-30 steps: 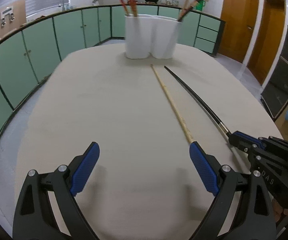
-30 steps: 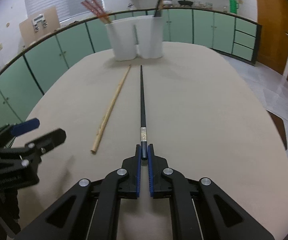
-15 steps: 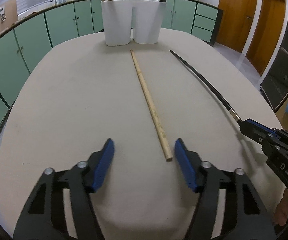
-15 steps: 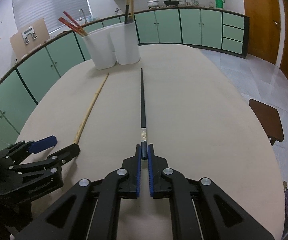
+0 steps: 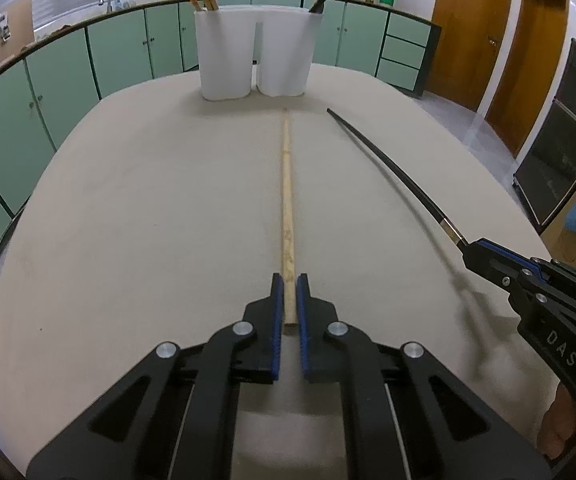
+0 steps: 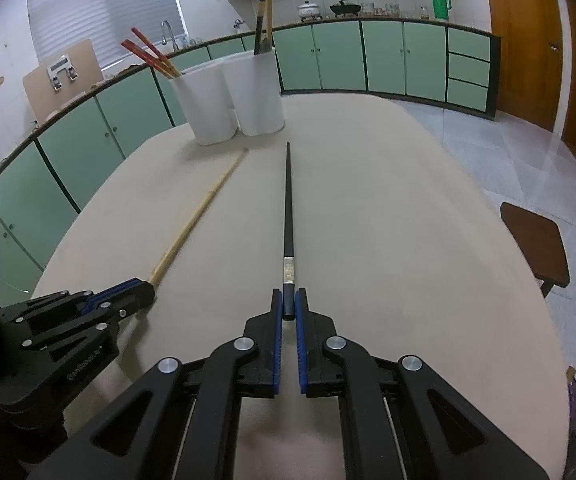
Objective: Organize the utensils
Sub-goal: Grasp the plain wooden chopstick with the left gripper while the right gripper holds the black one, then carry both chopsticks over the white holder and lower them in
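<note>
A long bamboo chopstick [image 5: 286, 184] lies on the beige table [image 5: 148, 216], pointing at the white twin-cup holder [image 5: 256, 58]. My left gripper [image 5: 286, 286] is shut on its near end. A long black chopstick [image 6: 288, 208] with a silver band runs away from my right gripper [image 6: 288, 300], which is shut on its butt end. The same black chopstick [image 5: 391, 170] shows at the right of the left wrist view, held by the right gripper [image 5: 467, 248]. The holder [image 6: 228, 96] has red chopsticks [image 6: 150, 54] in the left cup and dark ones [image 6: 262, 16] in the right.
Green cabinets [image 5: 120, 52] with a counter ring the table's far side. Wooden doors [image 5: 467, 28] stand at the right. A brown stool [image 6: 535, 244] sits on the tiled floor right of the table. A dark cabinet [image 5: 551, 168] stands at the right edge.
My left gripper slid right to the bamboo chopstick and its jaws closed from wide apart onto the stick's near end. The right gripper kept its grip on the black chopstick.
</note>
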`<state>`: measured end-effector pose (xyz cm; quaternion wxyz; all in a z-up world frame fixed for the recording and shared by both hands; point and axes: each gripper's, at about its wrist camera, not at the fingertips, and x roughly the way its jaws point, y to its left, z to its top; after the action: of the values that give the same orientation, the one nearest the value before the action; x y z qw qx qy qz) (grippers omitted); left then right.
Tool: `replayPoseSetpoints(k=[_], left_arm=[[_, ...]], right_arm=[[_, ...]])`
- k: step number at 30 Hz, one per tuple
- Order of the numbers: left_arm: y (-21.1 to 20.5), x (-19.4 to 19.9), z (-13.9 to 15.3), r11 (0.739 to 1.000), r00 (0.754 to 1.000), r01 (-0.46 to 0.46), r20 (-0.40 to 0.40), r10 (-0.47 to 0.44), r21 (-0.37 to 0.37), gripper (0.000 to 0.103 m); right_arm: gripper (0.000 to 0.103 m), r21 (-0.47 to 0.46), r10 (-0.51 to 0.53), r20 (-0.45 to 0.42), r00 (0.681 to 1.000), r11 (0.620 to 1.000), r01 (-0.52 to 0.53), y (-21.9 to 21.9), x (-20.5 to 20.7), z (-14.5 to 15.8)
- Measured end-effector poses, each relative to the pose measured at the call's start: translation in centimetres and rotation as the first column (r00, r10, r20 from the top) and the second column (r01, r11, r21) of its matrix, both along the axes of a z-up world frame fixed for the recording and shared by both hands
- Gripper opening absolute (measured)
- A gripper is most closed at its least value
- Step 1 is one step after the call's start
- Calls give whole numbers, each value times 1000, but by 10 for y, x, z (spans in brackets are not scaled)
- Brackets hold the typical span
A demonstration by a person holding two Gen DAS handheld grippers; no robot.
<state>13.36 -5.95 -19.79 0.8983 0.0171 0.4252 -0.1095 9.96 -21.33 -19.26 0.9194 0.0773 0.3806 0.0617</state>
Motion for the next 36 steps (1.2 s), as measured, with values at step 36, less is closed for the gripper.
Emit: replayPoseSetpoints(k=[36], left_arm=[[18, 0, 167, 998, 928, 61, 370, -46, -30, 6]], right_arm=[[6, 4, 135, 287, 948, 990, -143, 2, 37, 173]])
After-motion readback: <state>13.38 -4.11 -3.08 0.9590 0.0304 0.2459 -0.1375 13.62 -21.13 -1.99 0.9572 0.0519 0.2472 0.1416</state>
